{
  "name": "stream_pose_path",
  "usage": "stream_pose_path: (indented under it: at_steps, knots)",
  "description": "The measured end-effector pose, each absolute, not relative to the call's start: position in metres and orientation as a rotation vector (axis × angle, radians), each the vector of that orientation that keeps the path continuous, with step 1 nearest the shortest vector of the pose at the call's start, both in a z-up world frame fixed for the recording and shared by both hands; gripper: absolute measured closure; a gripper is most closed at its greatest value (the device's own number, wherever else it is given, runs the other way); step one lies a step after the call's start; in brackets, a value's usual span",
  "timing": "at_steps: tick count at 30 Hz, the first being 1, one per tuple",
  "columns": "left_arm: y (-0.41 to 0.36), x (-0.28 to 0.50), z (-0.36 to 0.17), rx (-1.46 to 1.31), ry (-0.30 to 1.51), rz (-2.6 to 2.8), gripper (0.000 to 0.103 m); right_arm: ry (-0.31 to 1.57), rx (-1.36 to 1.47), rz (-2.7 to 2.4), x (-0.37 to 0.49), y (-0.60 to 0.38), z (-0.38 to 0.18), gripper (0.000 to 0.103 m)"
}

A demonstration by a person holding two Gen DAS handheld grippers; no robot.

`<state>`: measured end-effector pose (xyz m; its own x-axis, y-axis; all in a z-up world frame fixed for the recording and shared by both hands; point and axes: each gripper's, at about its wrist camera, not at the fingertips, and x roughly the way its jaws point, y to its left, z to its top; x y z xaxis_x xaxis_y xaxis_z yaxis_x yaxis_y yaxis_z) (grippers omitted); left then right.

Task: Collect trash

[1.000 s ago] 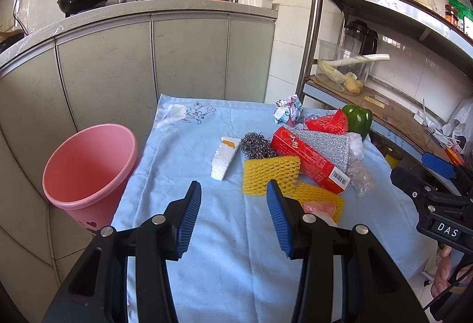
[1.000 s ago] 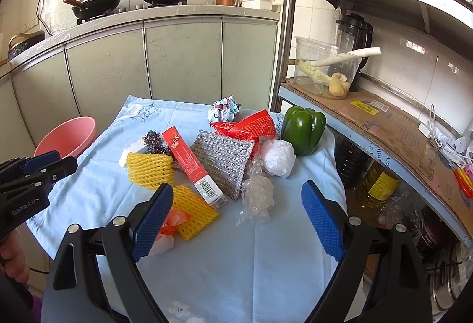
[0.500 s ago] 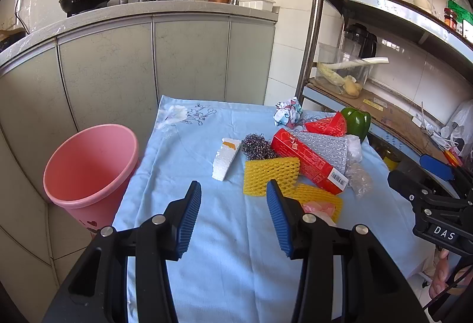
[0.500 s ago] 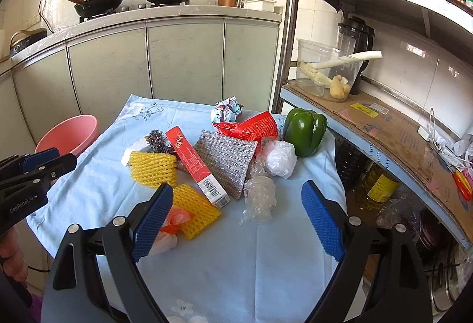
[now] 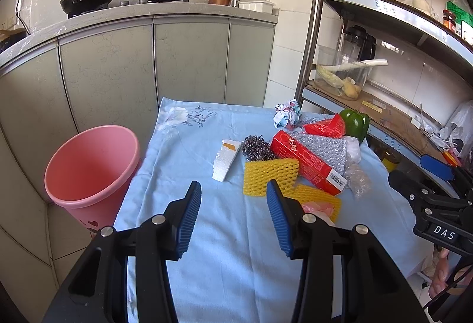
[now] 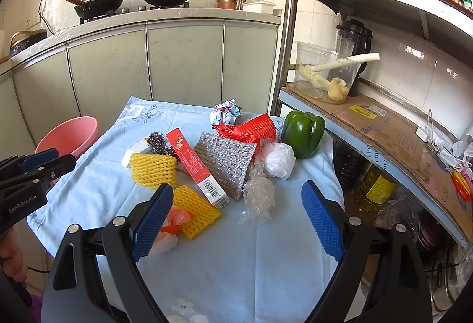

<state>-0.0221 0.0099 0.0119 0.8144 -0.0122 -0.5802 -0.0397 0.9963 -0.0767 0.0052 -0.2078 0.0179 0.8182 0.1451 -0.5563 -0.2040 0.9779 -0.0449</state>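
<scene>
Trash lies heaped on a light blue tablecloth (image 5: 230, 258): two yellow foam nets (image 5: 270, 176) (image 6: 193, 206), a red carton (image 5: 307, 164) (image 6: 196, 164), a steel wool ball (image 5: 255, 148), a white foam piece (image 5: 224, 161), a silver pad (image 6: 226, 158), crumpled clear plastic (image 6: 258, 198), a white bag (image 6: 279, 158), red packaging (image 6: 251, 129), crumpled paper (image 5: 286, 113). A pink bin (image 5: 88, 166) (image 6: 71, 135) stands left of the table. My left gripper (image 5: 233, 200) hovers open over bare cloth short of the pile. My right gripper (image 6: 236, 200) is wide open, nothing held.
A green bell pepper (image 6: 304, 132) sits at the pile's far right. A metal shelf rack (image 6: 384, 127) with a clear container and bottles runs along the right. Grey kitchen cabinets (image 5: 147, 62) with pans on top stand behind. A hand shows at each view's lower edge.
</scene>
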Motion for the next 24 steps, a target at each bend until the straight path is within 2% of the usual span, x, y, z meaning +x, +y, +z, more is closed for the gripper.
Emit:
stream_pose_path:
  at_steps: [17,19,24]
  knots:
    - [0.011,-0.023,0.011,-0.100,0.626,-0.003,0.057,0.581,-0.094,0.187,0.004,-0.209,0.017,0.014]
    - [0.013,-0.023,0.009,-0.113,0.640,-0.008,0.054,0.581,-0.088,0.184,0.004,-0.211,0.017,0.014]
    - [0.020,-0.024,0.005,-0.153,0.655,-0.010,0.052,0.580,-0.076,0.181,0.005,-0.215,0.014,0.014]
